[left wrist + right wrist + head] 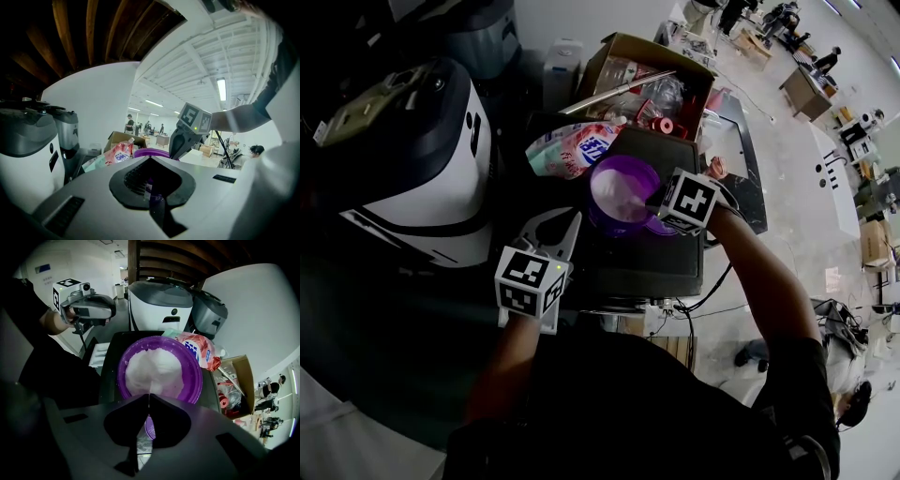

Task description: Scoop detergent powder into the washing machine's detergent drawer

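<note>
The fingers of the right gripper are pressed together, tips meeting on a thin pale edge. Just behind them, in the gap, sits the round purple head of a small scoop, which they seem to be pinching. The tips point down at the near rim of a purple bowl heaped with white powder. In the head view this gripper sits at frame centre, and the right arm comes in from the lower right, bent at the elbow, with the forearm angled up and to the left.

The fingers of the left gripper also meet at their tips. A sliver of purple shows in the gap behind them, and I cannot tell whether anything is held. This gripper sits near the bowl, just below and left of it in the head view. The left arm rises almost straight up from the bottom edge.

The bowl rests on a dark flat-topped unit. A pink detergent bag lies touching the bowl's upper left side, with an open cardboard box above it. A white machine fills the left of the frame.
</note>
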Motion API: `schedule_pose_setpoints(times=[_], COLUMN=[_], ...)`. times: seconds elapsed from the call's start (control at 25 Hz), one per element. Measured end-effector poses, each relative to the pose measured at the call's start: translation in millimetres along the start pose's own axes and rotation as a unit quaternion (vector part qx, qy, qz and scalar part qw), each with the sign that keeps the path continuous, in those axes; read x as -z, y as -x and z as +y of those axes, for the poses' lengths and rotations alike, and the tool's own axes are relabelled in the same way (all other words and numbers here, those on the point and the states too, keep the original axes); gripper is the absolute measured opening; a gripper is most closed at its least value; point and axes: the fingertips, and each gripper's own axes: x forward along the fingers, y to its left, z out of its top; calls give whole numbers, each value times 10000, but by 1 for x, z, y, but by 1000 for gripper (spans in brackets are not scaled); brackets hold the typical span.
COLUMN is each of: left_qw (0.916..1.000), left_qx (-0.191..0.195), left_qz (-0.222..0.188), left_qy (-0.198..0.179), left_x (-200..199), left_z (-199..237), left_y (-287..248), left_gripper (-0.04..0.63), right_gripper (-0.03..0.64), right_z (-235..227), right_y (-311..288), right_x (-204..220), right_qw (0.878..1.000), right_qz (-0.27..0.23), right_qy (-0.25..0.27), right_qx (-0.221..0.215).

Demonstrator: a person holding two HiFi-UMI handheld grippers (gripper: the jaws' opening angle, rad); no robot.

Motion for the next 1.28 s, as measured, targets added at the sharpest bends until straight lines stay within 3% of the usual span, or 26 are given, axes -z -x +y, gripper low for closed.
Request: schedule_pose_setpoints(times=[0.6,1.08,1.28], left_qw=[9999,9999,9999], left_qx=[-69,-69,-64], left_qz=[-41,-70,-57], left_qy=[94,139,150], left_x=[0,4,5], left_z=[5,6,4], left_y=[12,15,17], left_gripper=[8,8,8], right_gripper=[20,20,20], right_z=[10,14,15], right_y=[1,0,4], right_x=[-8,-13,-16], right_qw=[9995,9922,9835], right_qz=[77,-459,-805], right_qy=[-107,-869,-1292], right_qx=[-281,-771,-973])
